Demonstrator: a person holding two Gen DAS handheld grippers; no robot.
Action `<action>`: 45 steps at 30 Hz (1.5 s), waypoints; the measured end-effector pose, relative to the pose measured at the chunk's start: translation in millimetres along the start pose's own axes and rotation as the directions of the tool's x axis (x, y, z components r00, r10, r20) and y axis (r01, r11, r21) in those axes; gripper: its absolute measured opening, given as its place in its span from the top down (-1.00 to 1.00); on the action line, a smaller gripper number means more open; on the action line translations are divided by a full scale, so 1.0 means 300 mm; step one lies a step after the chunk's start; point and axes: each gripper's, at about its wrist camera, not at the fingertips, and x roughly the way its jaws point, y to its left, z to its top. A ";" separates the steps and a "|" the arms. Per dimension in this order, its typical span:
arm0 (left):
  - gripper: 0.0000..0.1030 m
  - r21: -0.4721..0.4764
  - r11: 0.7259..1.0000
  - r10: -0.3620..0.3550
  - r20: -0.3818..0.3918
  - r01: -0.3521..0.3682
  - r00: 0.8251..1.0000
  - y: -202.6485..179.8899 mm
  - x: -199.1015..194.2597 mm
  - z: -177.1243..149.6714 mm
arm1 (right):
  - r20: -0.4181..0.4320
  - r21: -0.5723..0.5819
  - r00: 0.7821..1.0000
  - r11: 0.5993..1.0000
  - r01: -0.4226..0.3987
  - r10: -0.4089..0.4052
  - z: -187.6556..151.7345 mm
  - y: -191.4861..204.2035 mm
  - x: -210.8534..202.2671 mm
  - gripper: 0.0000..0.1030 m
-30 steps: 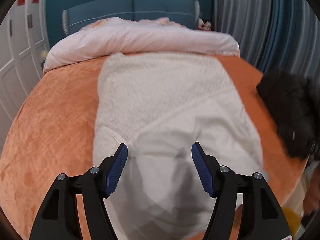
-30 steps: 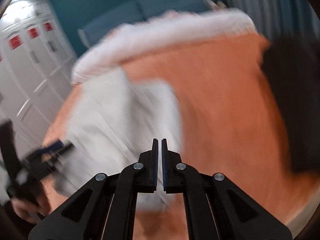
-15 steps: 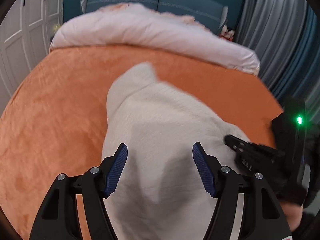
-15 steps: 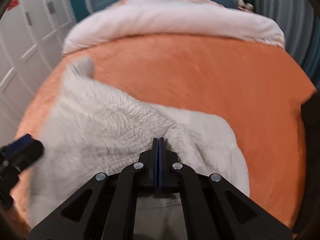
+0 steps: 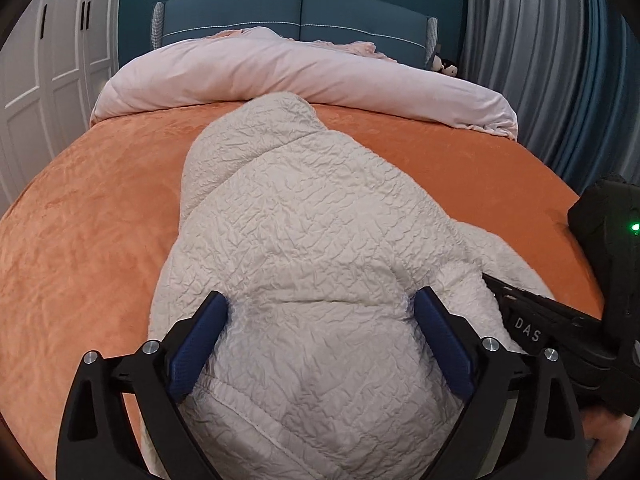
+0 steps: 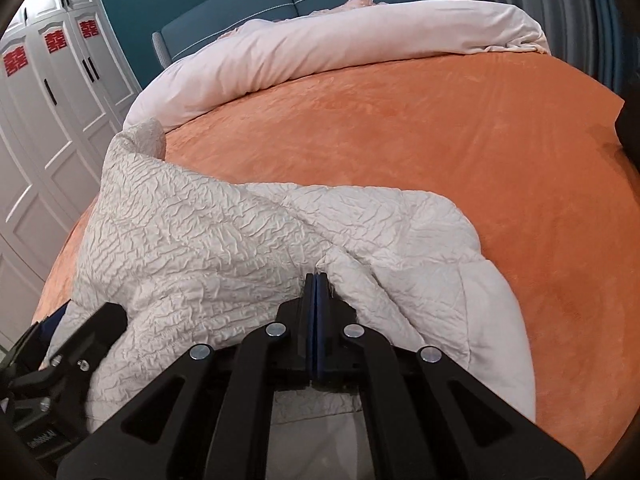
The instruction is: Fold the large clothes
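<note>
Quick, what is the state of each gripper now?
Left gripper: open, just widened, white jacket between the jaws.
Right gripper: shut on white jacket.

Black claw [image 5: 320, 344], blue pads [image 5: 196, 348]

A cream, crinkle-textured quilted garment [image 5: 304, 248] is spread on an orange bedspread [image 5: 88, 216]. A pale pink duvet [image 5: 280, 72] is backed by a teal headboard [image 5: 296, 12]. Red emblems [image 6: 56, 42] are carried by white wardrobe doors [image 6: 60, 120].

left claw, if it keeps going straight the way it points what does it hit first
The left claw, open, already straddles the cream quilted jacket, so it would likely press into that padded fabric first, with the orange bedspread underneath.
</note>
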 end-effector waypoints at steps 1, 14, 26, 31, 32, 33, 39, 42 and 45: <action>-0.80 0.004 1.000 0.007 0.001 -0.007 1.000 -0.003 0.004 -0.001 | 0.002 0.002 1.000 1.000 0.002 -0.002 0.002 0.000 0.006 1.00; -0.77 -0.055 0.997 -0.065 -0.059 0.062 0.996 0.052 -0.393 0.056 | -0.071 -0.073 0.997 0.997 0.000 -0.005 0.067 0.112 -0.451 0.91; -0.73 0.047 0.998 0.051 -0.256 -0.041 0.965 -0.029 -0.409 -0.205 | -0.279 -0.077 0.959 0.997 0.031 -0.052 -0.231 0.173 -0.447 0.89; -0.73 0.051 0.997 0.071 -0.259 -0.060 0.963 -0.042 -0.435 -0.204 | -0.260 -0.076 0.961 0.994 0.079 -0.096 -0.238 0.140 -0.490 0.82; -0.73 0.044 0.997 0.071 -0.262 -0.061 0.962 -0.041 -0.437 -0.209 | -0.305 -0.084 0.946 0.992 0.092 -0.113 -0.273 0.126 -0.446 0.79; -0.73 0.038 0.998 0.066 -0.271 -0.057 0.960 -0.041 -0.433 -0.208 | -0.354 -0.102 0.926 0.989 0.103 -0.133 -0.324 0.103 -0.392 0.80; -0.73 0.036 0.997 0.076 -0.282 -0.069 0.956 -0.039 -0.455 -0.207 | -0.229 0.020 0.972 0.998 0.057 -0.051 -0.247 0.092 -0.546 0.65; -0.71 0.002 0.998 0.058 -0.282 -0.060 0.958 -0.024 -0.473 -0.189 | -0.098 0.012 0.995 0.999 0.035 -0.034 -0.095 0.109 -0.629 0.61; -0.71 -0.036 0.998 0.049 -0.244 -0.059 0.969 0.001 -0.509 -0.146 | -0.033 -0.013 0.999 0.999 0.030 -0.030 0.077 0.128 -0.611 0.60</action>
